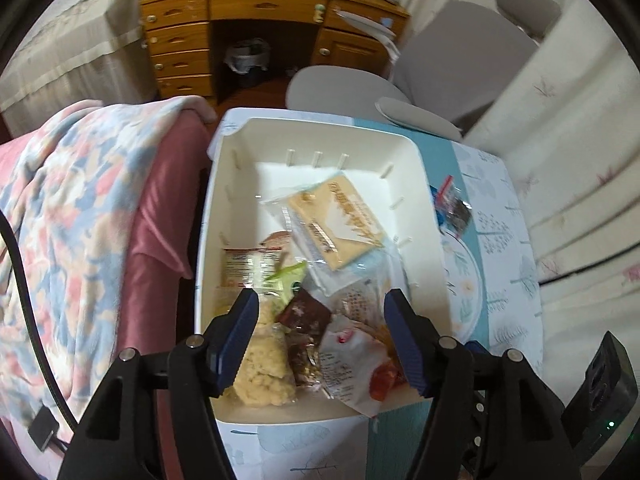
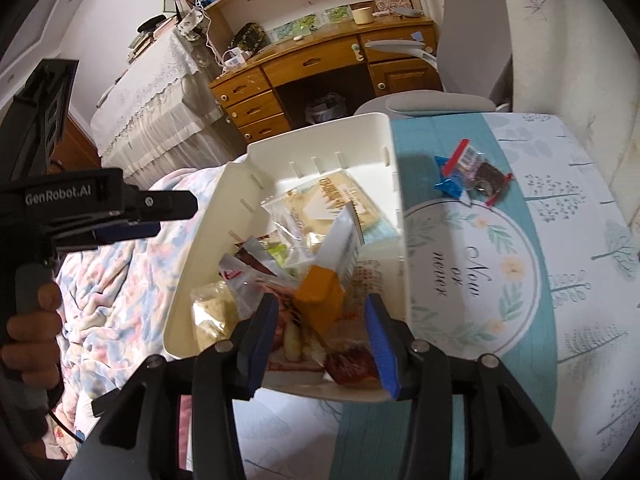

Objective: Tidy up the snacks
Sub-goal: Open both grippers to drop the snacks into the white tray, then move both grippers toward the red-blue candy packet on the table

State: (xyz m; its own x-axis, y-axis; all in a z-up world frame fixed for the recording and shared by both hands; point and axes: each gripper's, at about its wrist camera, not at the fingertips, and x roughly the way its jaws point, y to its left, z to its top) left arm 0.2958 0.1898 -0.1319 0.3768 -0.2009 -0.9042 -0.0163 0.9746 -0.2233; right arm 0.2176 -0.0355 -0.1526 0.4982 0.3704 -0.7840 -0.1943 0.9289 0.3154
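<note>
The left gripper (image 1: pixel 320 344) hangs over the near end of the white bin (image 1: pixel 236 184) with its blue pads spread and nothing pinched between them; the snack packets below lie loose in the bin. The right gripper (image 2: pixel 322 344) hovers over the same near end, its jaws parted a lesser way, and an orange packet (image 2: pixel 320 300) stands in the gap, but I cannot tell whether the pads press on it, so it reads as free, not gripped. Outward from there, the bin holds most of the snacks in a jumbled heap: a crumbly pale packet (image 1: pixel 264 364), a dark brown packet (image 1: pixel 306 314), a white printed wrapper (image 1: pixel 348 364) at the near end, and a flat cracker packet (image 1: pixel 340 224) farther back. The cracker packet lies tilted, with its long axis running from near right to far left in the left wrist view. The bin itself sits on the patterned worktop (image 2: pixel 520 280), long axis pointing away toward the far wooden desk (image 2: pixel 320 64). On the worktop to the right of the bin, well apart from it, two small items lie together: a red and blue packet (image 2: pixel 456 172) and a dark packet (image 2: pixel 488 180), touching or overlapping. Judging from this, the sorting is mostly done; those two packets appear to be what is left to gather.
</note>
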